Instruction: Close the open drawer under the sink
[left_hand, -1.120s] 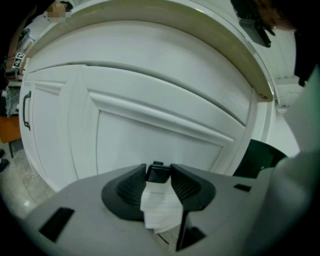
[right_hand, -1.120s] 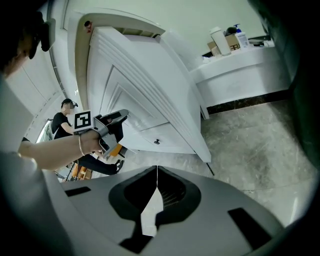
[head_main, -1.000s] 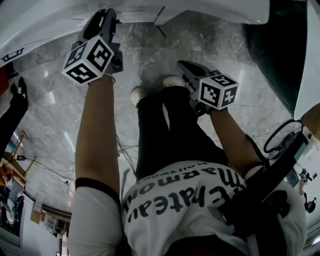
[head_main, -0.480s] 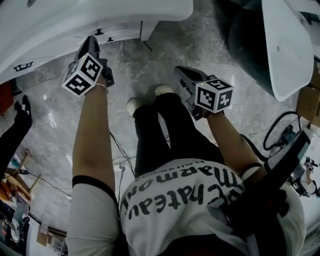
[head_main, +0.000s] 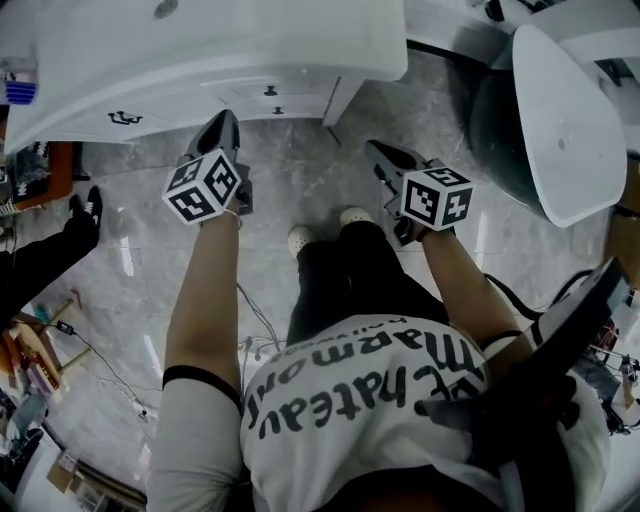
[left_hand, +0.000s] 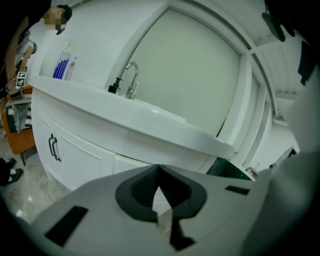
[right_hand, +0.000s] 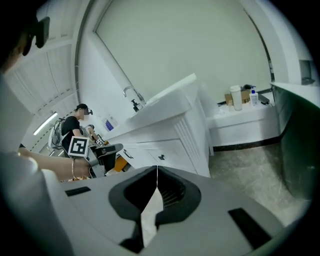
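Drawer (head_main: 255, 97): white front, small dark knob, sat flush w/ vanity (head_main: 200, 50). Your L gripper (head_main: 222, 125) & R gripper (head_main: 380, 150): jaws were pressed together, nothing btwn.

Your head camera looks steeply down past your chest and both arms onto the marble floor (head_main: 300, 180), with the sink cabinet (head_main: 200, 50) across the top of its view. The camera on your left gripper (head_main: 222, 125) faces that cabinet's front from close by, low beneath the faucet (left_hand: 131, 80). The camera on your right gripper (head_main: 380, 152) looks from farther off and side-on, sharing the same faucet, cabinet front and your left gripper
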